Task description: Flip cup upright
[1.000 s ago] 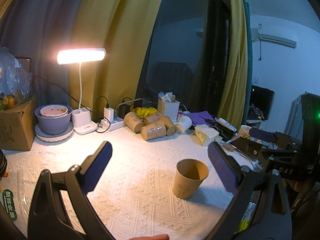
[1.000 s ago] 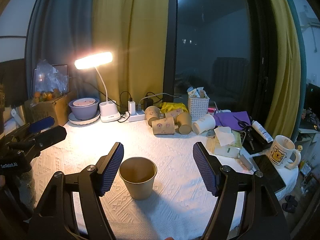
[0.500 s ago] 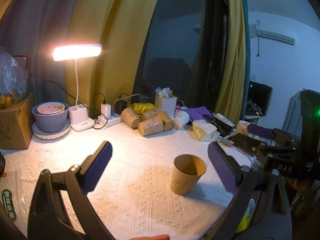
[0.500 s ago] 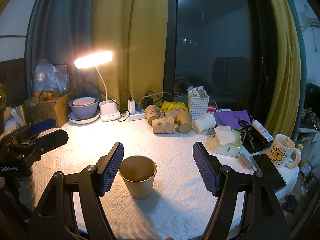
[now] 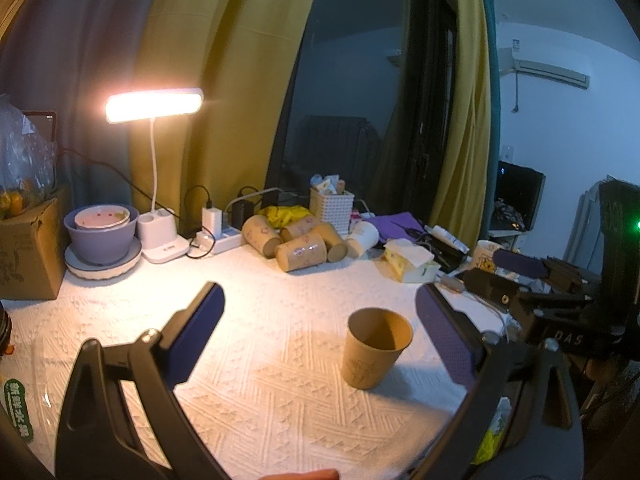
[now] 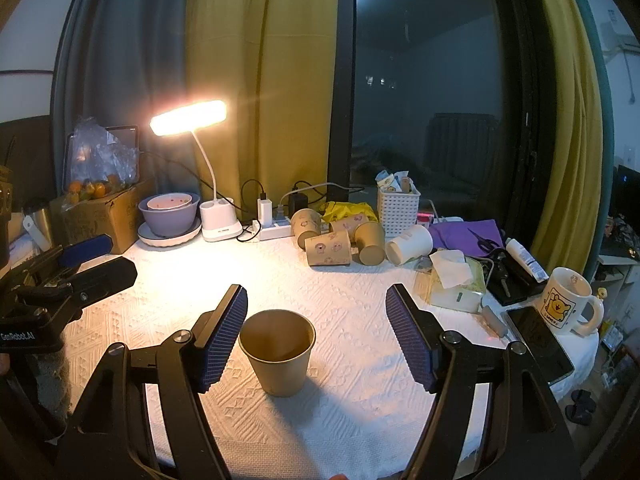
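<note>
A brown paper cup (image 6: 278, 354) stands upright, mouth up and empty, on the white textured tablecloth (image 6: 352, 304). My right gripper (image 6: 316, 336) is open; the cup stands between its fingers, close to the left finger (image 6: 222, 338), with no visible contact. In the left wrist view the cup (image 5: 374, 346) stands just inside the right finger (image 5: 444, 332) of my open, empty left gripper (image 5: 320, 332). Each gripper shows in the other's view: the left one (image 6: 72, 272) at the left, the right one (image 5: 532, 292) at the right.
Several brown paper cups (image 6: 332, 236) and a white cup (image 6: 408, 244) lie on their sides at the back. Around them are a lit desk lamp (image 6: 188, 118), a purple bowl (image 6: 170, 214), a power strip (image 6: 272, 230), a white basket (image 6: 398, 208), a tissue box (image 6: 456, 284), a mug (image 6: 566, 300), a phone (image 6: 540, 344) and a cardboard box (image 6: 104, 212).
The left gripper's view has shifted slightly, so the cup and lamp sit a little differently in it. The right gripper and the cup have not moved.
</note>
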Demonstrator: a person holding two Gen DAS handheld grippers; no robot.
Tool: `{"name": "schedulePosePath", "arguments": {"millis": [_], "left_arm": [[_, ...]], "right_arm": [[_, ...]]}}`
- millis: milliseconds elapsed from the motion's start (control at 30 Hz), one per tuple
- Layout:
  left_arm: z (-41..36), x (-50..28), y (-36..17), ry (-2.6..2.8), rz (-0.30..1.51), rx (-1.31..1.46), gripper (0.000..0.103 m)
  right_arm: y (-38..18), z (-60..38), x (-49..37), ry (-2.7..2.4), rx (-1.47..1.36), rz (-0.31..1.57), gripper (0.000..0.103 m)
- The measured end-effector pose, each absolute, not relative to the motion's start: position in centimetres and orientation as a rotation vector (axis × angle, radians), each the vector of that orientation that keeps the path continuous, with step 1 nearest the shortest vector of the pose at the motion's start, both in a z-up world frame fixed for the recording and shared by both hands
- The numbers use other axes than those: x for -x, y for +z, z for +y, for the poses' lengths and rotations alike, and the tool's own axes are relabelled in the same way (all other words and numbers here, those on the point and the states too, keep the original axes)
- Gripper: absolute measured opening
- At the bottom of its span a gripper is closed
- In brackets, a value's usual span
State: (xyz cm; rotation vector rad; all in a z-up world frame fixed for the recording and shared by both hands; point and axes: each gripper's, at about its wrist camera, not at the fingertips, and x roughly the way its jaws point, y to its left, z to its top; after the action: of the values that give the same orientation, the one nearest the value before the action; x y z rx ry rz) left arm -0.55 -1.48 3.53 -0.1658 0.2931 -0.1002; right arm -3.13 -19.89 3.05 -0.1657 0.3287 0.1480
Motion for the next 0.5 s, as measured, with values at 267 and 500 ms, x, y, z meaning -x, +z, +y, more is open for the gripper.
{"name": "schedulePosePath", "arguments": {"millis": [267, 500], "left_arm": [[-1.40, 0.68, 3.49, -0.098, 0.291, 0.161, 0.097], [-1.26, 0.81, 3.53, -0.098, 0.287, 0.161, 0.097]], "right_arm": [[3.06, -19.90, 3.12, 0.149, 0.166, 0.330, 0.075], [2.95, -19.85, 3.14, 0.150, 0.166, 0.328, 0.075]]}}
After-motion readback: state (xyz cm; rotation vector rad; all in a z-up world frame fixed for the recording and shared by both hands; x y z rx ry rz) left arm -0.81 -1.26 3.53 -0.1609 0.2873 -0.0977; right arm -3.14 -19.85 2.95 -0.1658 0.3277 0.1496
